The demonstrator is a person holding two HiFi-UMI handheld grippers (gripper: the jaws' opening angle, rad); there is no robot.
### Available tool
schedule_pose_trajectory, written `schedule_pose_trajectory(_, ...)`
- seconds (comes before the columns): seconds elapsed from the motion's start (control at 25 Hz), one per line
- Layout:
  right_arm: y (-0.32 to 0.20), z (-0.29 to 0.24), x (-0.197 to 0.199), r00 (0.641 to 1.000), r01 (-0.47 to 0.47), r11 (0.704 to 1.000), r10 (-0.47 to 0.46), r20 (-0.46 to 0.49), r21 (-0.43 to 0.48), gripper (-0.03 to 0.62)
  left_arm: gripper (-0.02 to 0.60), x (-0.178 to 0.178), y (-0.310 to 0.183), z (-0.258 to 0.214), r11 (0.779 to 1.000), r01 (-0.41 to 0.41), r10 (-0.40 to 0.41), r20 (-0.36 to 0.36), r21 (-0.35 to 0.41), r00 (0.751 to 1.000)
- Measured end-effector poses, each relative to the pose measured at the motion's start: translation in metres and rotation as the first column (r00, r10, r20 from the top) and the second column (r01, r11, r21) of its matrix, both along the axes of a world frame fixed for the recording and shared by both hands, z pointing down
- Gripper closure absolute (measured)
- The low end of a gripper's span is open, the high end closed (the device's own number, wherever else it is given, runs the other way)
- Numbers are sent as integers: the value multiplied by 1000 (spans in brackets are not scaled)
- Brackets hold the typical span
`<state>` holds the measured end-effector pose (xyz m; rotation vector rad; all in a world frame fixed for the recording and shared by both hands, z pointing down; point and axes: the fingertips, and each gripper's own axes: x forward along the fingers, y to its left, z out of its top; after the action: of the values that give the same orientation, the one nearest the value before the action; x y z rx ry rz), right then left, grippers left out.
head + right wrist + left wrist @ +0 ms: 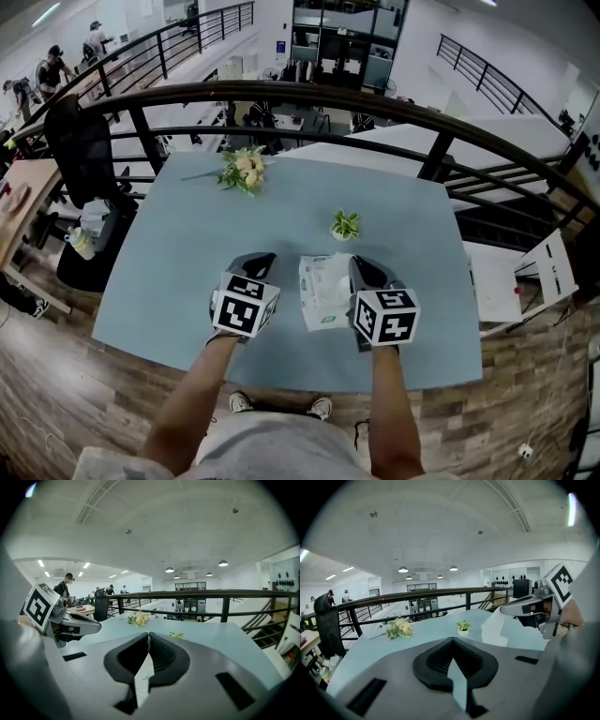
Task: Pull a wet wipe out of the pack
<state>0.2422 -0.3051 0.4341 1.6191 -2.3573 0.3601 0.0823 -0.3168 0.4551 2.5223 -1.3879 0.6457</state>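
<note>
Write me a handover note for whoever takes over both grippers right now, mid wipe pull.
Left gripper: jaws together, nothing in them. It sits just left of the pack and is not touching it.
Right gripper: shut on the wet wipe, which hangs from its tip above the pack.
The pack lies flat on the table between the two grippers.
Done: the wipe is pinched and partly drawn up.
Left to do: raise the wipe until it comes free. I cannot see whether its lower end has left the pack. Nothing holds the pack down, so it may lift with the wipe; steadying it first is probably wise.
</note>
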Motion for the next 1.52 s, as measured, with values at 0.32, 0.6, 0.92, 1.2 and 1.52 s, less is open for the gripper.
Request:
schedule_pose_trajectory(0.32,0,-11,4,1000,-7,999,7,-16,31,589,589,0,1,-2,1000,3,-3,0,3,1000)
schedule_pose_trajectory(0.6,1,-13,8,999,-13,999,14,-31,45,589,589,-4,-1,-4,1000,19,-19,-8,10,1000)
schedule_pose_trajectory(0.92,-2,-31,8,998,-15,995,20,-52,95,589,589,-11,-1,-6,999,32,-31,-8,16,999)
schedule_pose_trajectory(1.2,0,-35,11,998,-19,994,25,-52,108,589,588,-13,-1,-13,999,36,-36,-7,32,999)
schedule_pose_trajectory(1.52,2,-37,15,997,-29,992,37,-62,119,589,588,-16,0,-15,998,44,-44,-9,37,999)
